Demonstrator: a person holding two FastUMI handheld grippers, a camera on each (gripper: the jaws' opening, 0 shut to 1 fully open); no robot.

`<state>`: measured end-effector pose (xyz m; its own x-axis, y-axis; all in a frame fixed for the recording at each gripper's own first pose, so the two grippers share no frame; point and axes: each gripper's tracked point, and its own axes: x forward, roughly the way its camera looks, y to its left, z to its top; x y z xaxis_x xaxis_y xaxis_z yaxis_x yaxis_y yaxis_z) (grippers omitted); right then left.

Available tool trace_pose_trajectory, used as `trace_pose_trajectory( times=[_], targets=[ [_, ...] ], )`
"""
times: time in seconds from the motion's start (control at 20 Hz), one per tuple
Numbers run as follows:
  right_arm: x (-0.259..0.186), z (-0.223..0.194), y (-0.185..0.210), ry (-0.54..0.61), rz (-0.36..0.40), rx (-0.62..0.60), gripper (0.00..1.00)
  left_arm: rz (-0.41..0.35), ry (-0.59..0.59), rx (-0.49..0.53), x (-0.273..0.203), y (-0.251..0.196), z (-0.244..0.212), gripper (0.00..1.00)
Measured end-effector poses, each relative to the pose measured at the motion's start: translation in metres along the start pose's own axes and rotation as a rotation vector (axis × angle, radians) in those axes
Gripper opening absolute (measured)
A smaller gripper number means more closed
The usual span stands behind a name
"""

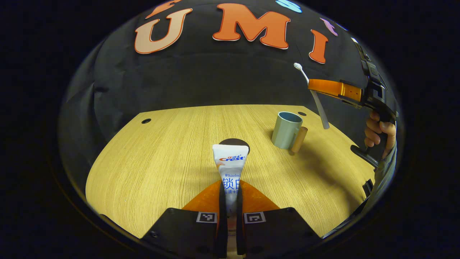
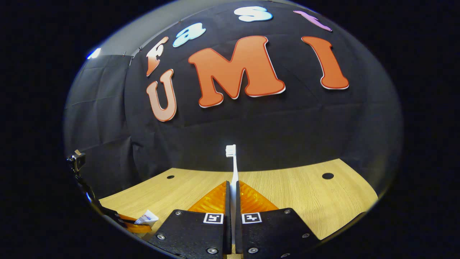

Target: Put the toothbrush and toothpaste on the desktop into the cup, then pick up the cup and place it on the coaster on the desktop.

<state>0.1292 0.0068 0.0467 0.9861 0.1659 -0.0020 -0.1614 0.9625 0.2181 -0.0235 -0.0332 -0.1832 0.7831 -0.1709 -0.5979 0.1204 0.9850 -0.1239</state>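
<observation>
Holding the white toothpaste tube with blue and red print, the left gripper has both fingers pressed on the tube's lower end, so the tube juts forward above the pale wood-grain desktop. In the right gripper view, the right gripper is clamped on the slim white toothbrush, bristles up. Seen from the left gripper view, that brush hangs tilted, above and to the right of the grey-blue cylindrical cup with a wooden handle, which stands upright on the desktop. A round dark coaster peeks out behind the tube.

Risk: the tilted brush could catch the rim and tip the cup, or the long tube could pivot in its end grip and miss the opening.

The tube carries a brand logo and Chinese characters.
</observation>
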Motion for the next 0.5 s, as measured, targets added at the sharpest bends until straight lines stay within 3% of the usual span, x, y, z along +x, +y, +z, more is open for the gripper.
trace_pose_trajectory(
  times=[0.5],
  targets=[
    [0.048,0.008,-0.005,-0.162,0.054,0.038,0.04,0.019,-0.024,-0.007,-0.001,0.001,0.003,0.13]
  ],
)
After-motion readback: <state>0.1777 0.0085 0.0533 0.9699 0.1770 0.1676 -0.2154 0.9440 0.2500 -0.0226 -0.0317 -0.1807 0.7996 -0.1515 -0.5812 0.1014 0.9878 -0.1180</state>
